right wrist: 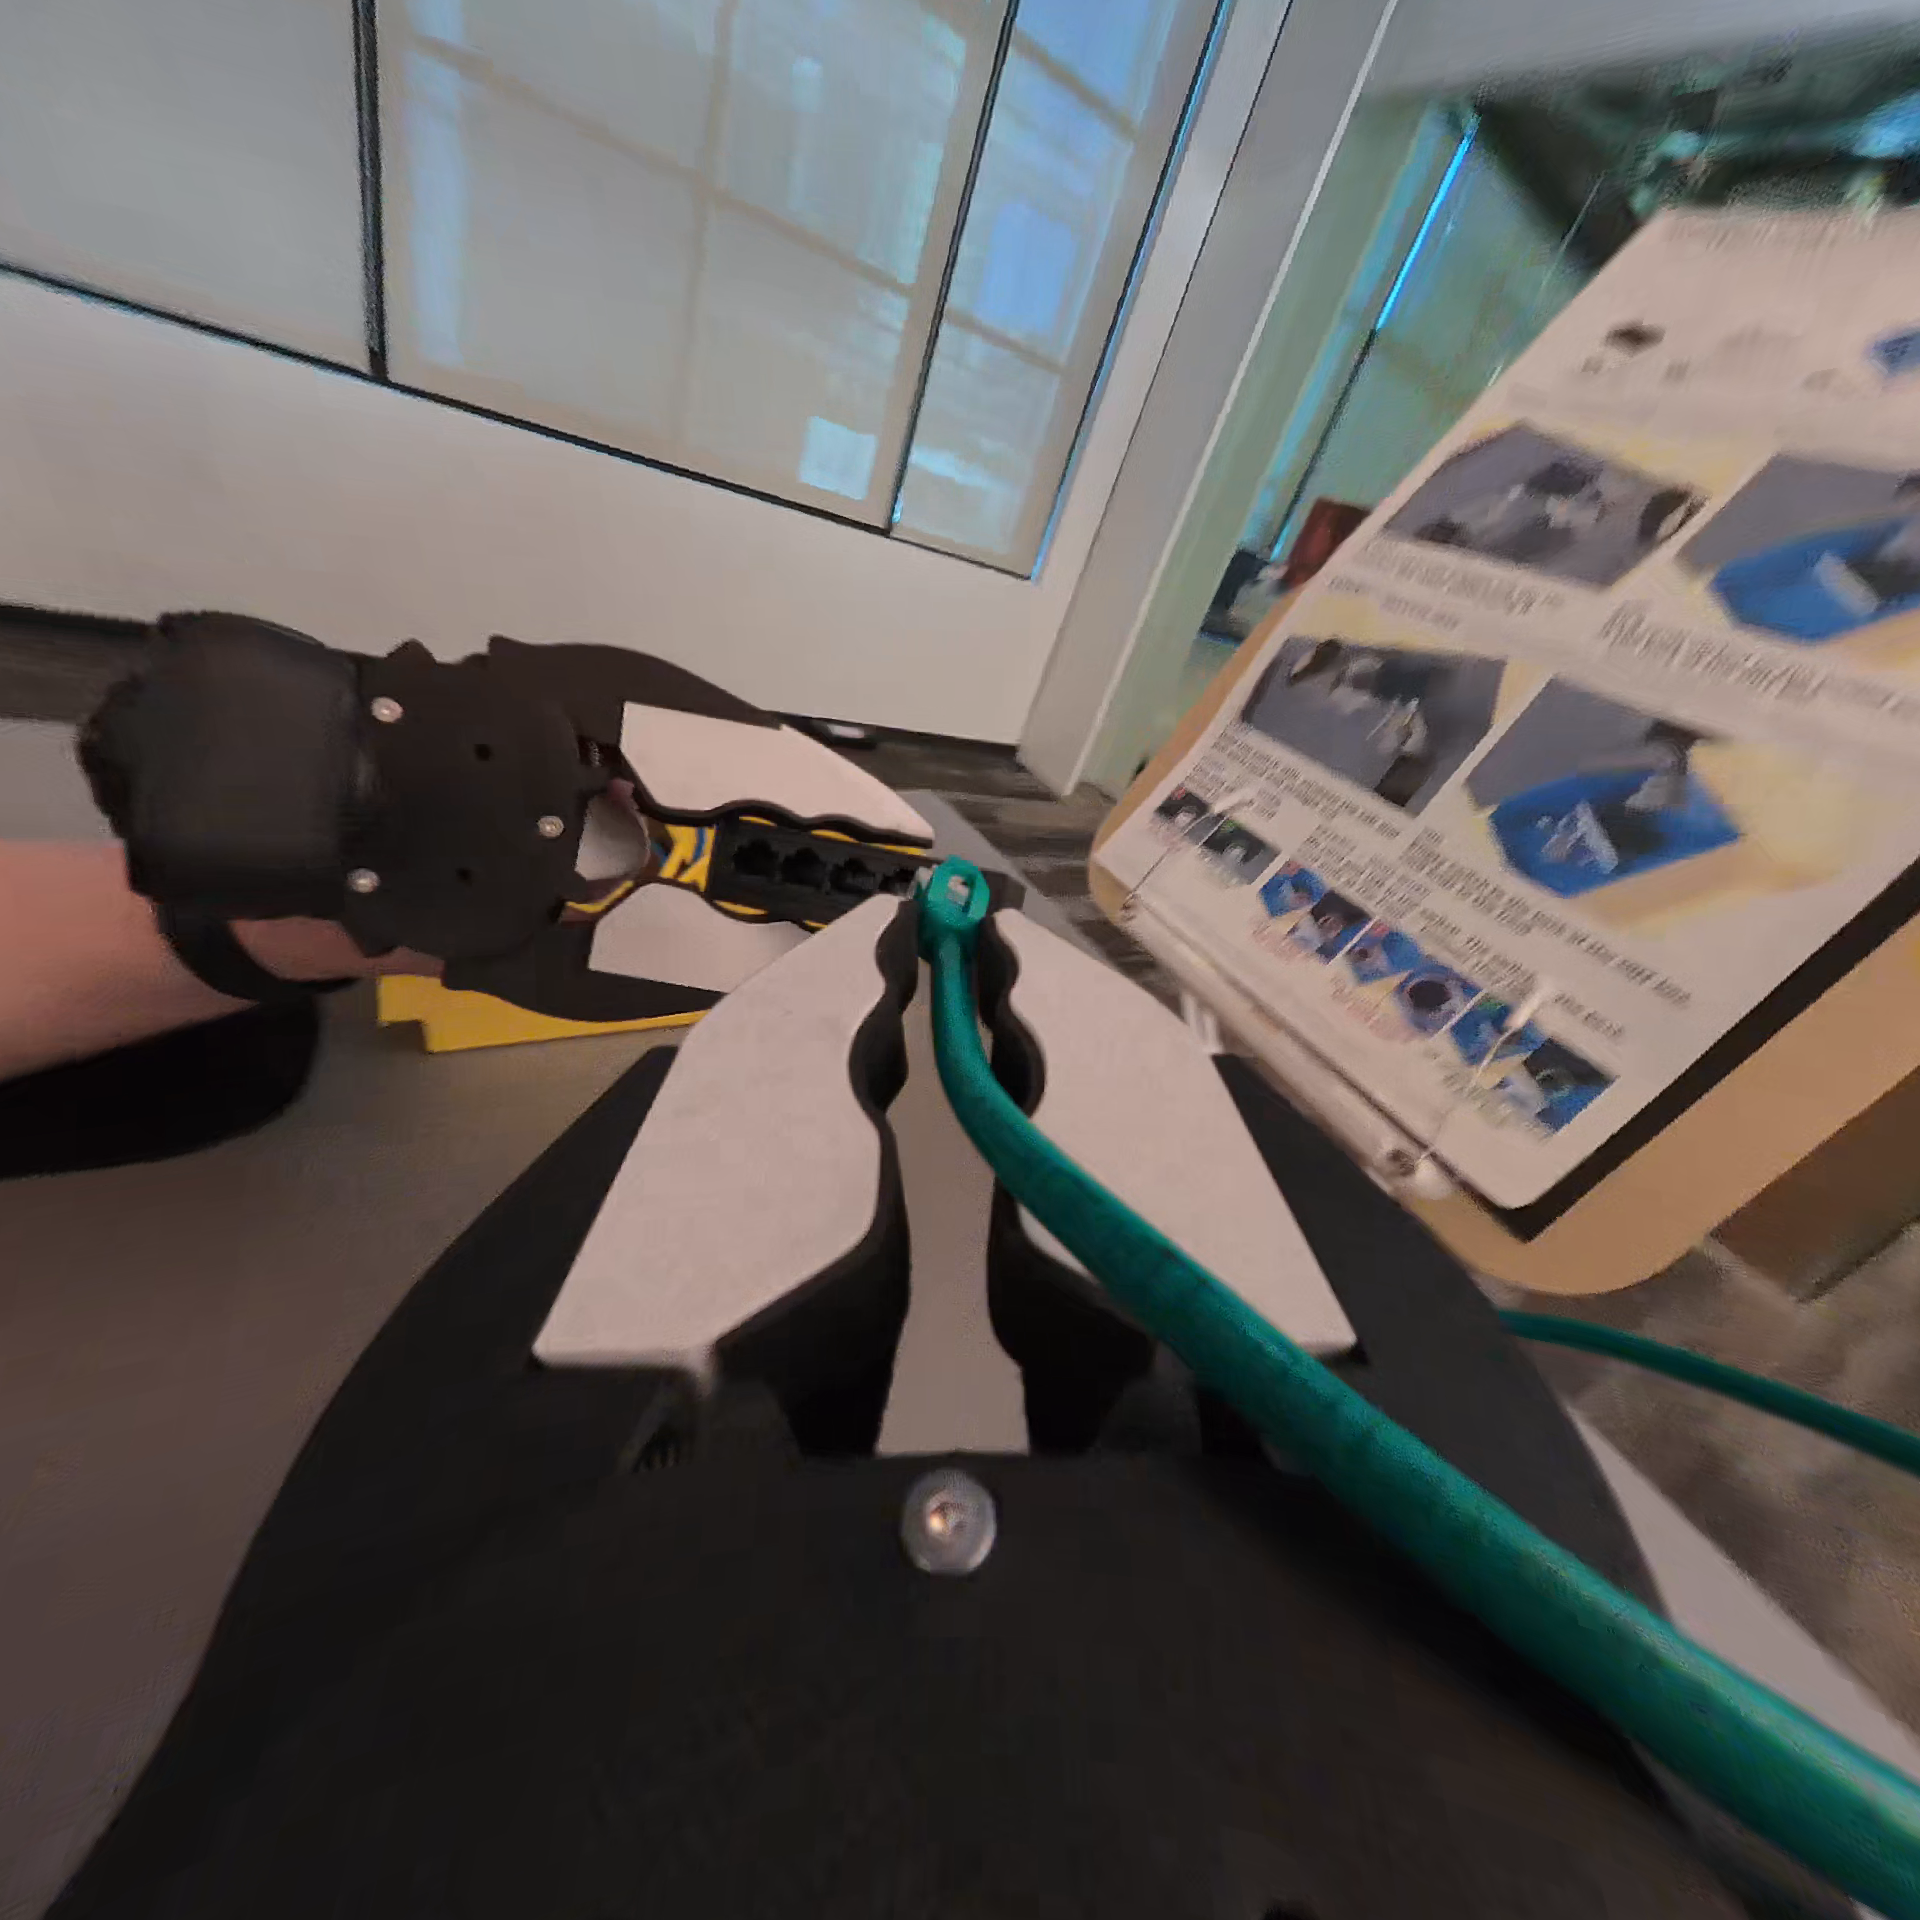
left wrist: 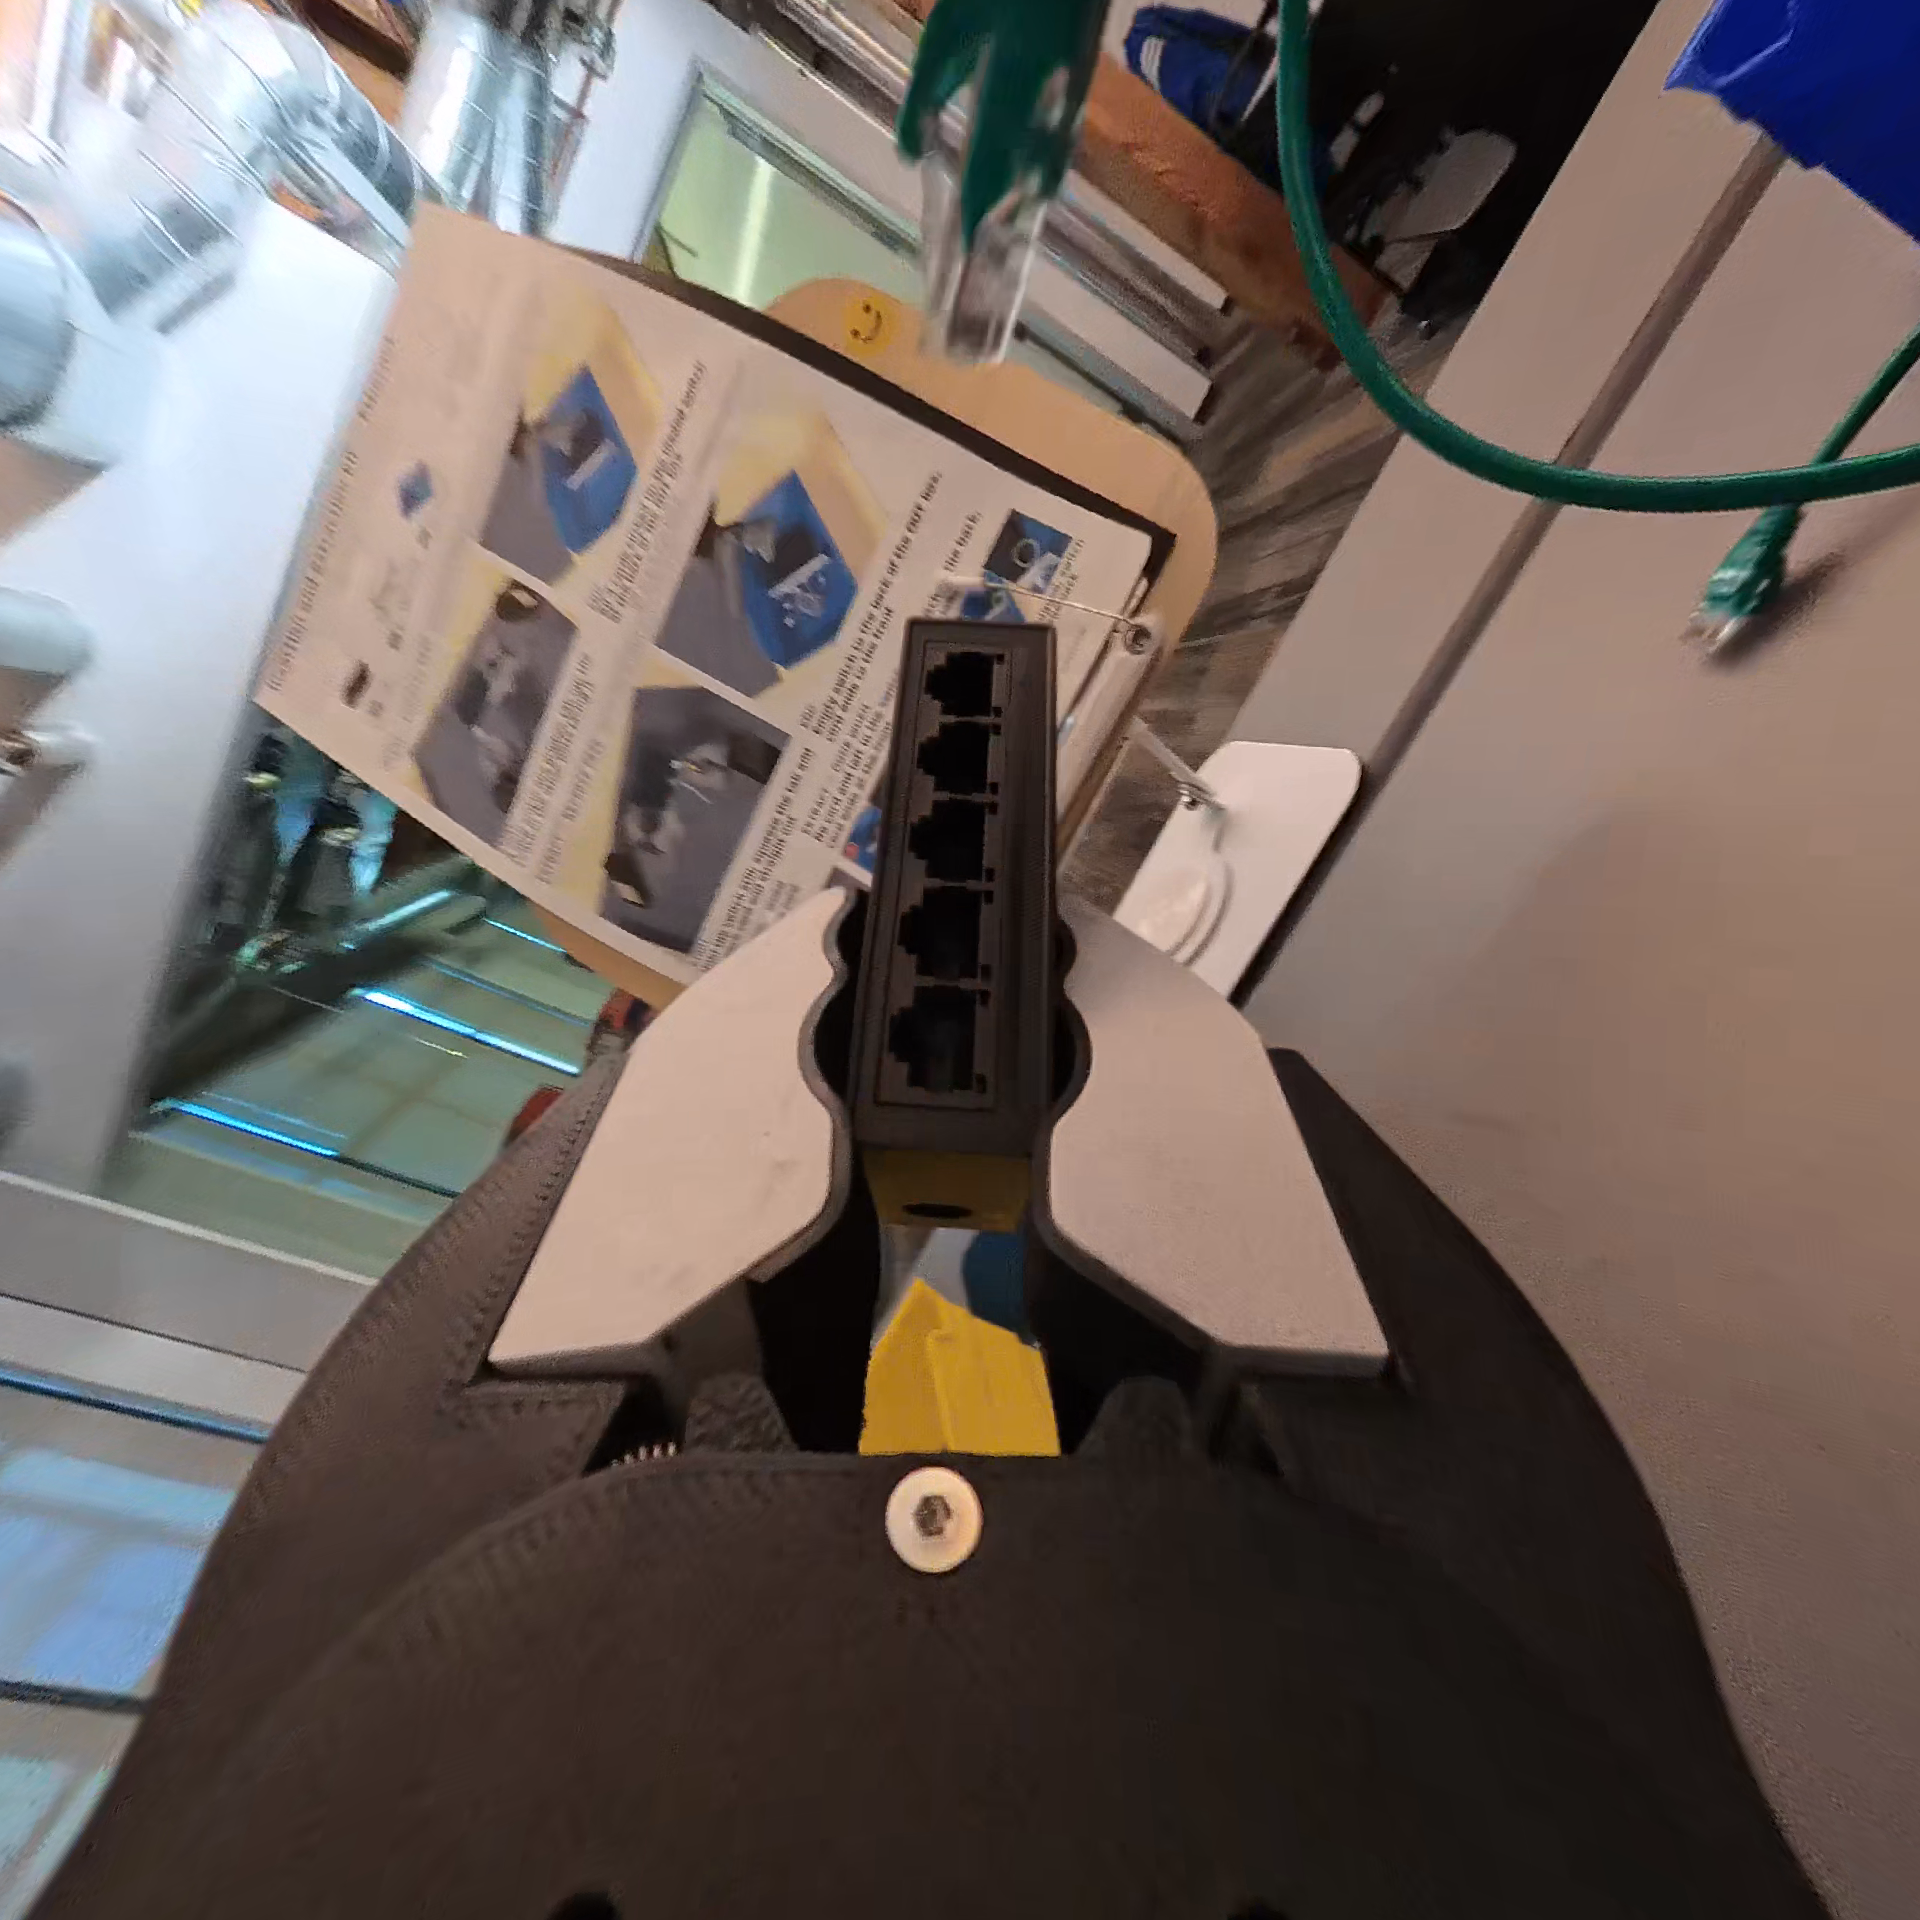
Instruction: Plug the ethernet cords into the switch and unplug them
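My left gripper [left wrist: 956, 914] is shut on a black ethernet switch [left wrist: 961, 831] with several empty ports facing the camera and a yellow piece [left wrist: 951, 1190] at its near end. A green cord's clear plug [left wrist: 982, 239] hangs above the switch, apart from it. A second green plug [left wrist: 1745, 582] lies on the grey table. In the right wrist view, my right gripper [right wrist: 948, 920] is shut on the green ethernet cord [right wrist: 1299, 1351] just behind its plug boot [right wrist: 951, 891]. The boot points at the switch [right wrist: 800, 862] held in the left gripper [right wrist: 831, 894], close to its end port.
An instruction sheet on a wooden board [left wrist: 727, 623] stands behind the switch, also in the right wrist view [right wrist: 1507, 831]. A blue bin [left wrist: 1808, 83] sits at the far right. A white plate [left wrist: 1278, 821] lies by the board. A gloved hand [right wrist: 229, 769] holds the left gripper. Left tips to right tips: about 11 cm.
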`<control>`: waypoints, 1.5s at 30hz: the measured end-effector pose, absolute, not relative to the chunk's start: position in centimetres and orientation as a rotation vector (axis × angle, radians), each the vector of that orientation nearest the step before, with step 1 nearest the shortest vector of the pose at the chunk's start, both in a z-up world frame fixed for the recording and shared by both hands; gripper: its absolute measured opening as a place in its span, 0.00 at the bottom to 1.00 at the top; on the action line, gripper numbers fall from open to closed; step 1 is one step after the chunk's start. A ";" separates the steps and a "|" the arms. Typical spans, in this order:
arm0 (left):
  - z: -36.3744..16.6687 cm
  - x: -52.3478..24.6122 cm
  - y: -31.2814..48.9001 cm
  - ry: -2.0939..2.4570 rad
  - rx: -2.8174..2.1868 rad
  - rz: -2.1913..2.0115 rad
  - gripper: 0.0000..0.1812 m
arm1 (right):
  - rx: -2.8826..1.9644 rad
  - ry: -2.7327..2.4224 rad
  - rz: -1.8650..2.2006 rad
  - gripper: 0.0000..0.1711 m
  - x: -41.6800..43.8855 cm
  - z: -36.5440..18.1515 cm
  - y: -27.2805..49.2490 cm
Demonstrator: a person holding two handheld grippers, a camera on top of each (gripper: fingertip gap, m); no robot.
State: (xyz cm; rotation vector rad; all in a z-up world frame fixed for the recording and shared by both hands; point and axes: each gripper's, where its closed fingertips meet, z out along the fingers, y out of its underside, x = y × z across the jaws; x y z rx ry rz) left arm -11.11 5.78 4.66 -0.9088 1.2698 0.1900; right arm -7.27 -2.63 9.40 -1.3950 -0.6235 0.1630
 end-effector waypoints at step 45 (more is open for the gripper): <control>13.2 -11.9 -5.0 1.139 -0.614 0.114 0.43 | -0.966 -0.692 -0.621 0.07 -11.2 15.4 -8.7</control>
